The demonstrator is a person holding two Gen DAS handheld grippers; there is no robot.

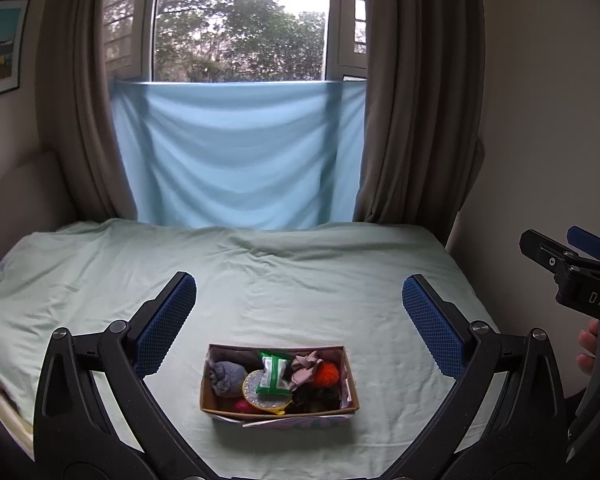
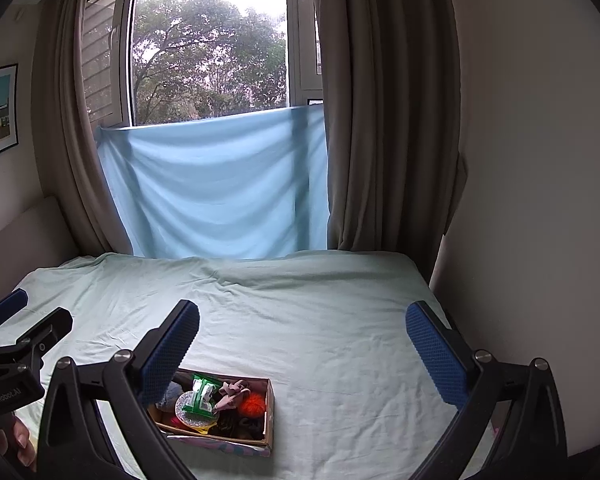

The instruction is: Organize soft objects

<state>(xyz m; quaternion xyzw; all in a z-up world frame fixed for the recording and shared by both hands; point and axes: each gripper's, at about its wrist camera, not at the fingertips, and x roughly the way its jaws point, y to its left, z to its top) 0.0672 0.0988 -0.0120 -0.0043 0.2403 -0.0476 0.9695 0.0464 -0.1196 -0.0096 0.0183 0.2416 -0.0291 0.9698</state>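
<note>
Both tools hang above the bed with nothing between their fingers. The left gripper [image 1: 299, 300] has its jaws spread wide, and the right gripper [image 2: 303, 328] is just as wide and just as bare. The cardboard box [image 1: 220, 408] sits on the pale green sheet [image 1: 300, 272], below and slightly ahead of the left gripper's open span, centred between its fingers; from the right gripper it lies low and toward the left finger, partly hidden behind that blue pad.

The soft things all lie inside the box: a grey rolled sock [image 1: 227, 378] at its left end, a green-and-white packet [image 1: 275, 374] on top in the middle, a crumpled pinkish cloth [image 1: 306, 368] beside it, an orange pompom [image 1: 326, 374] toward the right end, and darker items underneath that I cannot make out. No soft item shows loose on the sheet.

This fits two readings — a full box waiting to be sorted out onto the bed, or a collection already gathered in. The pictures do not settle which.

In either case, good handling here means a straight descent over the box and a light squeeze, since these items compress and cling to each other. The walls are thin card and the mattress gives, so a sideways nudge from a finger could tip or slide the box.
</note>
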